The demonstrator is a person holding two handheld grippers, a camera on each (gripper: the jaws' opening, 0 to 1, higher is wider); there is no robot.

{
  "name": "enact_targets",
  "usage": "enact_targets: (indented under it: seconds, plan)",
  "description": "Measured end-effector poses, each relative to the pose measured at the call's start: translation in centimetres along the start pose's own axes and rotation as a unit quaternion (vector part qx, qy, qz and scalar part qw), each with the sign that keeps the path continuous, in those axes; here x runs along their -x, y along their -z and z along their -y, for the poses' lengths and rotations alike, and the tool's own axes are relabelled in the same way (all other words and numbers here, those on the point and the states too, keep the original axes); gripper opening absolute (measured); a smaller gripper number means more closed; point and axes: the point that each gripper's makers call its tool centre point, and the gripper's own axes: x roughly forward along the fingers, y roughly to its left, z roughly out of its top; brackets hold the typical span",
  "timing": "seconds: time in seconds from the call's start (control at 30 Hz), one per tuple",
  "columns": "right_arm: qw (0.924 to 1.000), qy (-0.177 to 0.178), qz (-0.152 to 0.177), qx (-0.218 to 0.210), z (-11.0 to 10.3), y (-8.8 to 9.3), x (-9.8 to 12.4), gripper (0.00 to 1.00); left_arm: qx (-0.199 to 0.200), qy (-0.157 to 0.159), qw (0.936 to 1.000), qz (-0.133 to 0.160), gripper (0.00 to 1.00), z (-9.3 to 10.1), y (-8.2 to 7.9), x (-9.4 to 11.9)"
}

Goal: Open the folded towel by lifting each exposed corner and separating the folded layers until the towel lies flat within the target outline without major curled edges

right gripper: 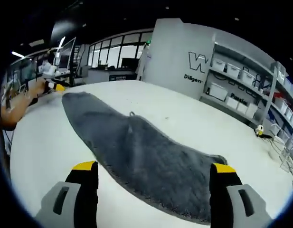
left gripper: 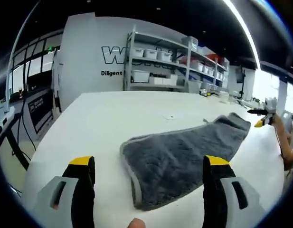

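Observation:
A grey towel (left gripper: pixel 184 149) lies as a long folded strip on the white table (left gripper: pixel 103 128), its pale hemmed end nearest the camera. My left gripper (left gripper: pixel 149 164) hangs open over that near end, with nothing between its yellow-tipped jaws. Past the strip's far end, the right gripper (left gripper: pixel 261 116) shows small, held in a person's hand. In the right gripper view the towel (right gripper: pixel 137 152) runs from the near right away to the far left. My right gripper (right gripper: pixel 153 168) is open above its near end, holding nothing. The left gripper (right gripper: pixel 55 87) shows by the far end.
Metal shelves (left gripper: pixel 158 61) with white bins stand behind the table, beside a wall with dark lettering (right gripper: pixel 198 61). A small mark (left gripper: pixel 170 116) sits on the table beyond the towel. The table's edge (left gripper: pixel 44 142) drops off to the left. A person's arm (right gripper: pixel 13 111) reaches in.

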Motion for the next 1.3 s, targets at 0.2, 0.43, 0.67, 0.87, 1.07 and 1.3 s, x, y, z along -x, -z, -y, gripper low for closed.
enact_targets:
  seconds: [0.2, 0.43, 0.67, 0.87, 1.07, 1.3]
  plan:
    - [0.9998, 0.009, -0.007, -0.017, 1.0, 0.8, 0.2, 0.99, 0.016, 0.005, 0.9998, 0.005, 0.9, -0.4, -1.1, -1.0]
    - [0.9997, 0.014, -0.002, -0.022, 1.3, 0.7, 0.3, 0.99, -0.007, -0.009, 0.9996, -0.026, 0.89, -1.5, -1.0, -2.6]
    - [0.9996, 0.015, 0.005, -0.025, 1.2, 0.4, 0.4, 0.99, -0.007, -0.042, 0.9989, -0.02, 0.84, -4.2, -0.7, -3.2]
    - [0.9994, 0.019, 0.001, -0.028, 1.3, 0.7, 0.3, 0.99, -0.012, -0.048, 0.9984, -0.028, 0.76, -4.8, 0.6, -3.9]
    - [0.9994, 0.015, 0.007, -0.031, 1.1, 0.5, 0.2, 0.99, -0.013, -0.019, 0.9993, -0.031, 0.57, -3.6, 1.8, -5.5]
    - [0.9994, 0.015, 0.004, -0.03, 1.0, 0.6, 0.0, 0.99, -0.003, 0.004, 0.999, -0.044, 0.4, -2.7, 2.9, -6.1]
